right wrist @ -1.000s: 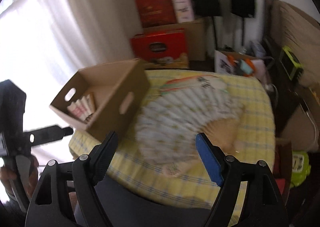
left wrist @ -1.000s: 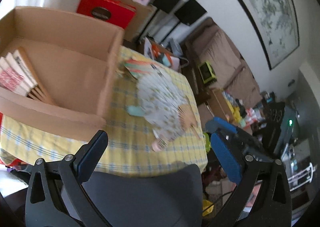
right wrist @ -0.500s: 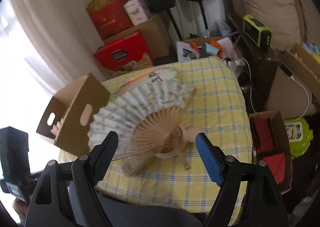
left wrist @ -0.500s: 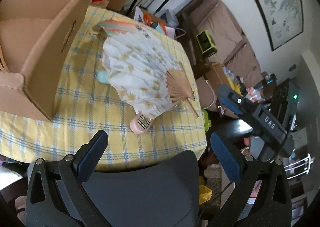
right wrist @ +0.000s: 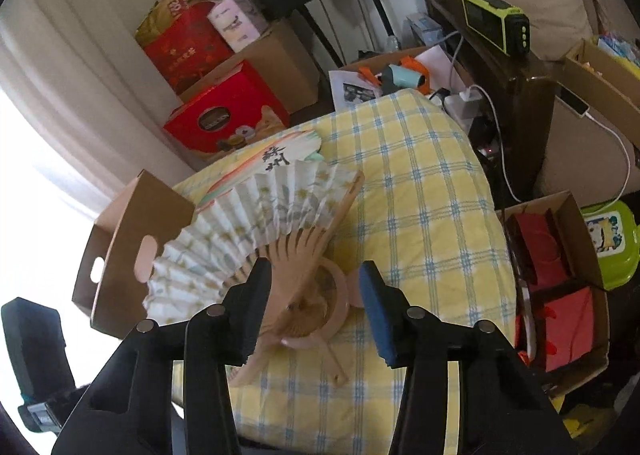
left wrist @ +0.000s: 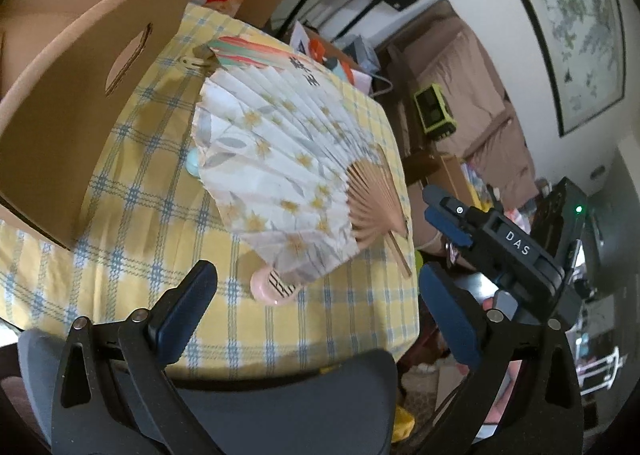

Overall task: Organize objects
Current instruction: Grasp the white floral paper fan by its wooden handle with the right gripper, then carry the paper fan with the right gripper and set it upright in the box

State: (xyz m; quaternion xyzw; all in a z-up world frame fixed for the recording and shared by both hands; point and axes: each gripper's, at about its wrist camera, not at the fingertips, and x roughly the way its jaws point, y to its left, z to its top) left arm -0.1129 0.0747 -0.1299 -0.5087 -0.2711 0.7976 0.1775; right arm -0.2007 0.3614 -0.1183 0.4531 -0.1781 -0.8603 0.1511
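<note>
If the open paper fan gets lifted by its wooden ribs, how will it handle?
The paper fan is probably light; its pleated leaf looks thin and easily creased. Spread wide, it may sag or fold partly shut. The right gripper, jaws closing, straddles the ribs without pressing them yet.

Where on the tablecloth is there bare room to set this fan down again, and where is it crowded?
Bare checked tablecloth lies right of the open paper fan, up to the far edge. A near strip runs between the cardboard box and the pink object. Crowded: the middle, where fans overlap against the box.
</note>
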